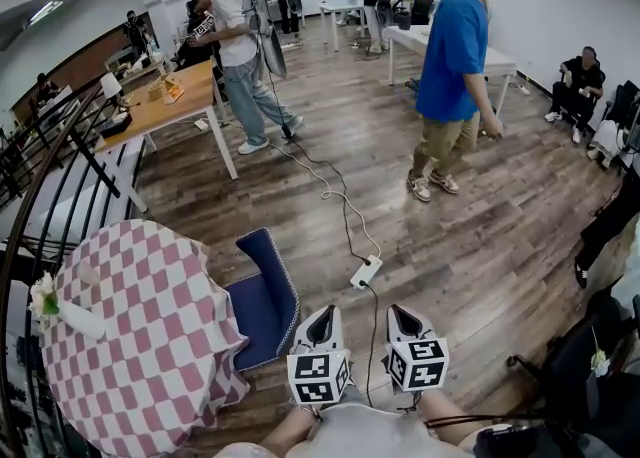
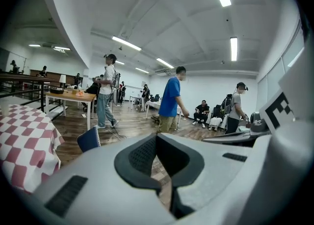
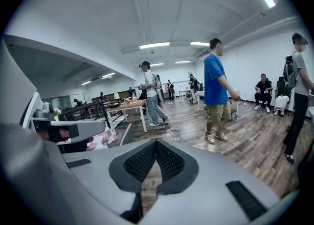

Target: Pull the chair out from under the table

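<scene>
- The checkered desk [image 1: 130, 326] is standing at the left.
- The blue chair [image 1: 262, 296] is sitting upright, its seat reaching left under the desk and its backrest facing right.
- The left hand-held gripper [image 1: 325, 318] is pointing forward and slightly down just right of the backrest, jaws together and empty.
- The right hand-held gripper [image 1: 398, 316] is hovering alongside, likewise closed on nothing.

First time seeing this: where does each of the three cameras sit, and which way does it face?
Head view: on the person's head, facing steeply down at the dark blue fabric chair, the pink-checked tablecloth, the left gripper, right gripper and forearms.
Left gripper view: on the left gripper, looking along its shut jaws across the room.
Right gripper view: on the right gripper, along its shut jaws.
Shared: all show the person in the blue T-shirt.
</scene>
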Demonstrator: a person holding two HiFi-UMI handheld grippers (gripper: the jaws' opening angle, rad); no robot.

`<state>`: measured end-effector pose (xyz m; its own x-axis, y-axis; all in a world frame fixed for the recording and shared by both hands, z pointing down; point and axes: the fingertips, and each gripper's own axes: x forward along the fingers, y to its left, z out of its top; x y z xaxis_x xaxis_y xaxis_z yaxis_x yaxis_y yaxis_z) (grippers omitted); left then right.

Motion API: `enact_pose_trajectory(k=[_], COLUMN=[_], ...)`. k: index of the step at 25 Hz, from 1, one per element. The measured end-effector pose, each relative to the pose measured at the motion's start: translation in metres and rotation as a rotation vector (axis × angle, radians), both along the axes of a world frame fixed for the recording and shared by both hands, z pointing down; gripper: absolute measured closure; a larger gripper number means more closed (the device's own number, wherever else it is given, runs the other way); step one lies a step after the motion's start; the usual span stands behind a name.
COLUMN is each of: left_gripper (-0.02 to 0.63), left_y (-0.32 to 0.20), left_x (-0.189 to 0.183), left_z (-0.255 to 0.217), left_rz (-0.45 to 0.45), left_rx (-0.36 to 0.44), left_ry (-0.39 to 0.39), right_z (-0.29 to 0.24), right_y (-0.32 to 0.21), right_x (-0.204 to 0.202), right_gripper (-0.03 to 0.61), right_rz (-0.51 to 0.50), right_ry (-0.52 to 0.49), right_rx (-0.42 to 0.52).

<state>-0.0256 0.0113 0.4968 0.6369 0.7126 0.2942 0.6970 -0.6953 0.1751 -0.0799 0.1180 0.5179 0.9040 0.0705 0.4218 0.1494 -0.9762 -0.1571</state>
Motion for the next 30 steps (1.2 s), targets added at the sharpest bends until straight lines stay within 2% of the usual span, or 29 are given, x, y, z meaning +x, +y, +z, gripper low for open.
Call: enact_pose_trajectory(k=[9,21,30], left_gripper=[0.611,0.611,0.611], left_y=[0.028,0.038,0.021], left_x=[0.069,0.121,0.154], left_z=[0.008,0.021,0.014], left_rz=[-0.028,-0.044,-0.119], left_rx=[-0.007,-0.012,-0.039], left_ry=[-0.022,-0.063,-0.055], right_z=[0.002,0.011,0.004], right_y=[0.03,0.039,0.046], right_x=[0.067,0.127,0.16], right_gripper=[0.563,0.563,0.563], right_rz=[-0.022,-0.052,-0.068], right_ry=[-0.009,-0.036,-0.033], right_rx=[-0.015,0.006,-0.009])
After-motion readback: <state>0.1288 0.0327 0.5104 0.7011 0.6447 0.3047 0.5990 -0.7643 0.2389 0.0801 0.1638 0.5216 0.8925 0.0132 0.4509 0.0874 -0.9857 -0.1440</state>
